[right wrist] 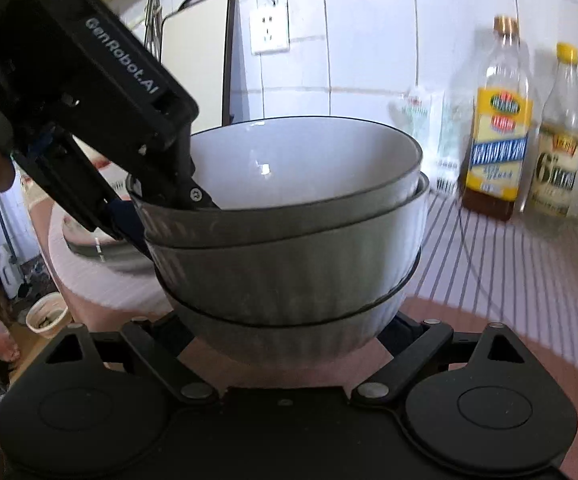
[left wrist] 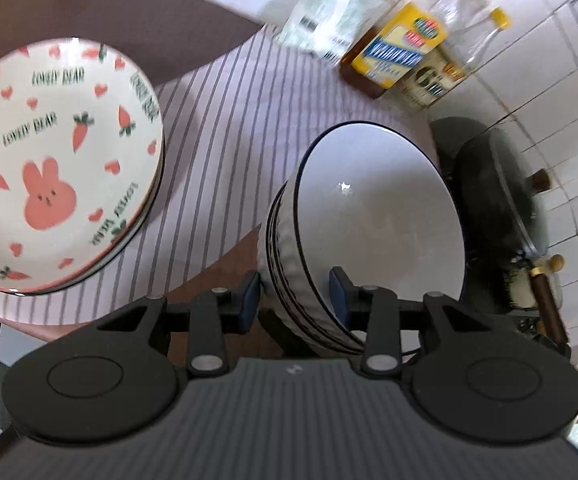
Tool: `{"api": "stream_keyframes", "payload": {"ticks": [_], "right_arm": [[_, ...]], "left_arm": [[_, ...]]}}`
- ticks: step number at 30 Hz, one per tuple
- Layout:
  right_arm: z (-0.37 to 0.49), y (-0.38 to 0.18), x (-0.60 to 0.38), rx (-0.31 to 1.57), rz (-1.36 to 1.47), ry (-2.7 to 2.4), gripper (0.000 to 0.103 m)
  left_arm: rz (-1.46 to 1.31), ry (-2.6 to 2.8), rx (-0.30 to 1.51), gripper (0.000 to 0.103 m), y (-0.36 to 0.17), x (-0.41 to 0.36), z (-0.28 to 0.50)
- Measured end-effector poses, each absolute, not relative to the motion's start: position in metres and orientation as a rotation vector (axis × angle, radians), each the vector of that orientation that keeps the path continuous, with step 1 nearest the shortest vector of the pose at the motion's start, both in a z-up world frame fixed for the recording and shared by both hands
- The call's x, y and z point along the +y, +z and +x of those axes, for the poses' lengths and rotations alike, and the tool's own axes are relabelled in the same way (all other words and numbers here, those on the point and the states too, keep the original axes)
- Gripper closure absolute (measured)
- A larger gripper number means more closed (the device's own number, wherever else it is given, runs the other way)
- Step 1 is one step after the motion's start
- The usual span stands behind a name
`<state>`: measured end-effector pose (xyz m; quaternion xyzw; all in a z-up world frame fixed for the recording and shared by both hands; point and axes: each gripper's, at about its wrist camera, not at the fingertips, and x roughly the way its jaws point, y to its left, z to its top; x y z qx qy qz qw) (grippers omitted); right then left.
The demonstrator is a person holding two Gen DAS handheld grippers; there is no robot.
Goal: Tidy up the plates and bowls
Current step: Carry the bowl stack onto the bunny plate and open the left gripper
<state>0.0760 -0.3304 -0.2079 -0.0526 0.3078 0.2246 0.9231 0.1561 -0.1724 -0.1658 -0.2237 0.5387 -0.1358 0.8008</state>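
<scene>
The stack of bowls [right wrist: 289,232] consists of three nested white bowls with ribbed outer walls and thin dark rims; the interiors are plain and glossy. The left gripper [left wrist: 295,292] is clenched on the stack's wall, one pad inside and one outside. The right gripper [right wrist: 289,332] straddles the lowest bowl at its base; contact cannot be determined. Relative to the stack, the rabbit-and-carrot plate [left wrist: 57,160] lies just beside it on the striped cloth [left wrist: 225,120]; two bottles [right wrist: 497,120] stand behind it.

Right claw [right wrist: 285,332] fingertips hidden behind bowl stack [right wrist: 289,264].
</scene>
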Motion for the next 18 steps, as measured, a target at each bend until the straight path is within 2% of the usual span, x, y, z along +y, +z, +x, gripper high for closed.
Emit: {"api": "stream_keyframes", "payload": {"ticks": [11, 18], "right_arm": [[0.085, -0.146, -0.3, 0.507, -0.152, 0.543, 0.007], [0.106, -0.135, -0.254, 0.481, -0.155, 0.634, 0.007]], "left_arm": [[-0.496, -0.206, 1.024, 0.067, -0.089, -0.132, 0.133], [-0.494, -0.126, 1.004, 0.067, -0.073, -0.079, 0.125]]}}
